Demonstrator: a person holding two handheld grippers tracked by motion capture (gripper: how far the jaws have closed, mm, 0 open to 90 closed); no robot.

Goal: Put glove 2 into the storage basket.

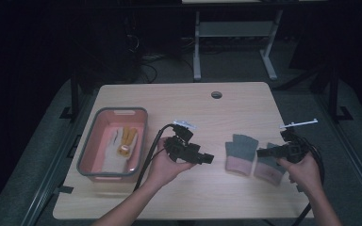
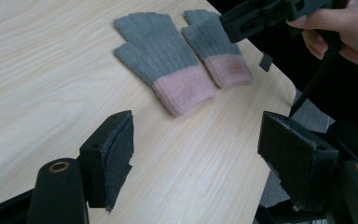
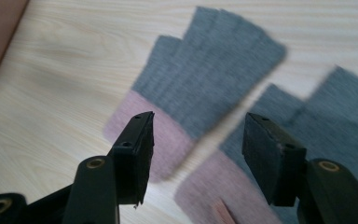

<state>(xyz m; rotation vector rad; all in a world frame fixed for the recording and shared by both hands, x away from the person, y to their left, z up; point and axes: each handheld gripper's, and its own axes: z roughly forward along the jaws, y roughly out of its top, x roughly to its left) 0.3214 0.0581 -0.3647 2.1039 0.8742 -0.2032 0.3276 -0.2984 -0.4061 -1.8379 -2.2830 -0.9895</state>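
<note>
I am working at a big wooden table (image 1: 179, 101), and it is taking up most of what I am seeing from above. At about nine o'clock on it, a grey and pink bin (image 1: 88, 141) is sitting with some pale and yellow things lying inside; I cannot tell what they are. At about four o'clock, two gloves are lying flat side by side, grey at the finger ends and pink at the cuffs. The left glove (image 1: 240, 154) is lying near the middle of the table, and the right glove (image 1: 267, 168) is lying just beside it, at its three o'clock, with its cuff showing a small tag in my left gripper view. My right gripper (image 1: 263, 152) is hanging over the right glove, pointing toward nine o'clock, and my right hand (image 1: 306, 170) is holding it. Its jaws are standing apart with nothing between them; in my right gripper view both pink cuffs are showing below the gap. My left gripper (image 1: 208, 158) is sitting near the middle of the table, pointing toward three o'clock at the gloves, well apart from them, and my left hand (image 1: 162, 165) is holding it. Its jaws are standing wide apart too, grasping nothing, with bare wood below them.
</note>
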